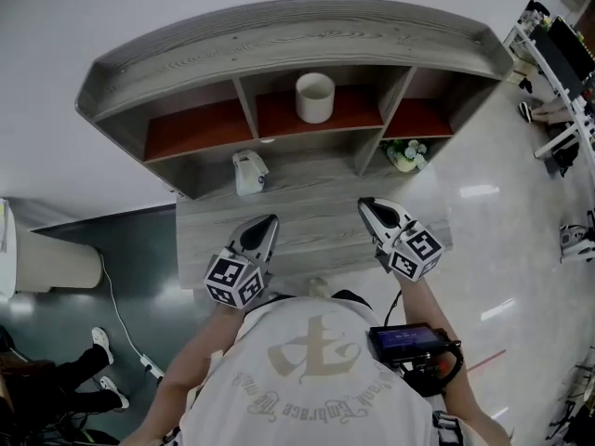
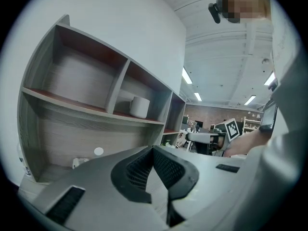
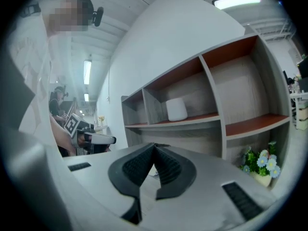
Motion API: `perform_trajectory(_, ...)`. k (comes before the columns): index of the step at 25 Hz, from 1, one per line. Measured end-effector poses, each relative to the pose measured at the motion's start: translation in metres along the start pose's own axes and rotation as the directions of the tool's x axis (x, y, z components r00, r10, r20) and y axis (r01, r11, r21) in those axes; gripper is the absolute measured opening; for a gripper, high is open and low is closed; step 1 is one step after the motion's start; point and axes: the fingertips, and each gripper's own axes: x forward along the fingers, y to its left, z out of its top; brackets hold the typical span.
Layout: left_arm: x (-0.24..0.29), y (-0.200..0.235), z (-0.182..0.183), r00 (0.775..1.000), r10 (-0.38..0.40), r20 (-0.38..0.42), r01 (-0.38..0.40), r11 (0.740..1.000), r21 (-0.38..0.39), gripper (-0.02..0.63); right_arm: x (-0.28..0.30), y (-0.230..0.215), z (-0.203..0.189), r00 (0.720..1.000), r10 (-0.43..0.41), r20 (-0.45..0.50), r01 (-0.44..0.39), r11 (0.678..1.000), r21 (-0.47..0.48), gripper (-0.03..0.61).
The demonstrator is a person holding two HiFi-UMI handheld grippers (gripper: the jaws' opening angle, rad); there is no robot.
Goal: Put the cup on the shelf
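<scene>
Left claw [image 1: 268,221] and right claw [image 1: 366,204] are recorded pressed together and empty, held over the wood-grain surface [image 1: 316,193]. Ahead and above both, the cup [image 1: 315,98] stands upright in the shelf's [image 1: 279,35] middle compartment. Glossy floor [image 1: 493,221] lies beyond the right claw.

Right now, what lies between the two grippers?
Only bare desktop: the head view shows nothing between the left gripper and the right gripper.
</scene>
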Motion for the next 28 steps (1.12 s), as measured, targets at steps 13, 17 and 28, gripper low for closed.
perform_trajectory(13, 0.003, -0.009, -0.018, 0.998, -0.041, -0.052, 0.041, 0.999, -0.01, 0.002, -0.013, 0.022, -0.038, 0.999, -0.032, -0.018, 0.034, 0.996, 0.081, 0.003)
perform_trajectory(17, 0.004, -0.006, -0.021, 0.997, -0.046, -0.056, 0.045, 0.999, -0.016, 0.002, -0.012, 0.021, -0.04, 0.999, -0.043, -0.02, 0.045, 0.995, 0.091, 0.003)
perform_trajectory(28, 0.009, -0.007, -0.022, 0.997, -0.061, -0.056, 0.06, 0.998, -0.02, 0.002, -0.01, 0.017, -0.033, 0.998, -0.056, -0.015, 0.057, 0.995, 0.085, 0.003)
